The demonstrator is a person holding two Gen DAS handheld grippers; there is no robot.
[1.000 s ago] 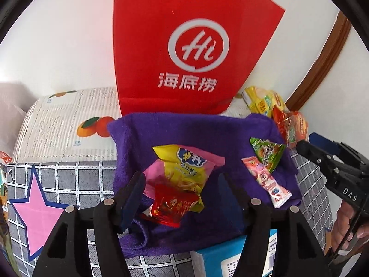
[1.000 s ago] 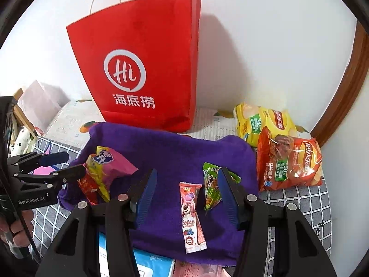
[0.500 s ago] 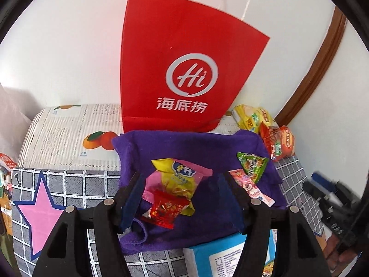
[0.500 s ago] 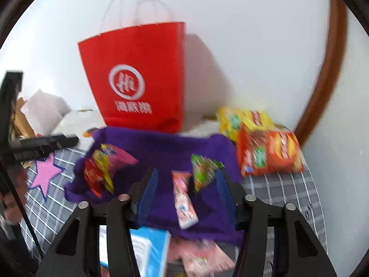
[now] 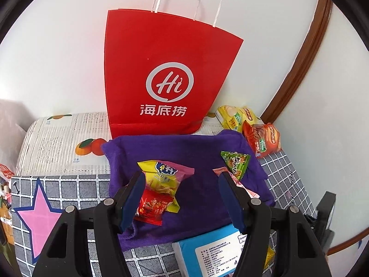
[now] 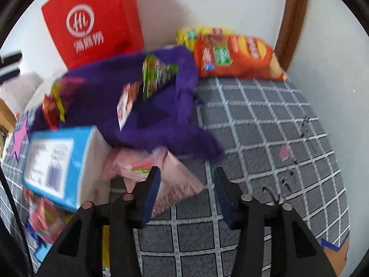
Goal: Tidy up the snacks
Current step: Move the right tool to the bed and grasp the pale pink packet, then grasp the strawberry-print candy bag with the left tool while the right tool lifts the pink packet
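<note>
A purple cloth (image 5: 184, 152) lies on the checked table before a red paper bag (image 5: 166, 73). On it lie a yellow and pink snack pack (image 5: 166, 173), a small red packet (image 5: 152, 207), a green triangular packet (image 5: 235, 161) and a pink bar (image 5: 249, 191). My left gripper (image 5: 182, 184) is open and empty above the cloth's near edge. My right gripper (image 6: 186, 177) is open and empty, low over the table by a pink packet (image 6: 170, 175). The right wrist view is blurred; the cloth (image 6: 156, 106) and bag (image 6: 92, 20) show there.
Orange chip bag (image 5: 263, 138) and yellow chip bag (image 5: 233, 117) lie at the back right by the wall; they also show in the right wrist view (image 6: 235, 55). A blue box (image 5: 221, 251) (image 6: 55, 161) lies at the table's near edge. A wooden frame (image 5: 297, 62) runs up the wall.
My left gripper has pulled back and up, so the whole bag shows. My right gripper has swung down and right, toward the table's near right part and the pink packet.
</note>
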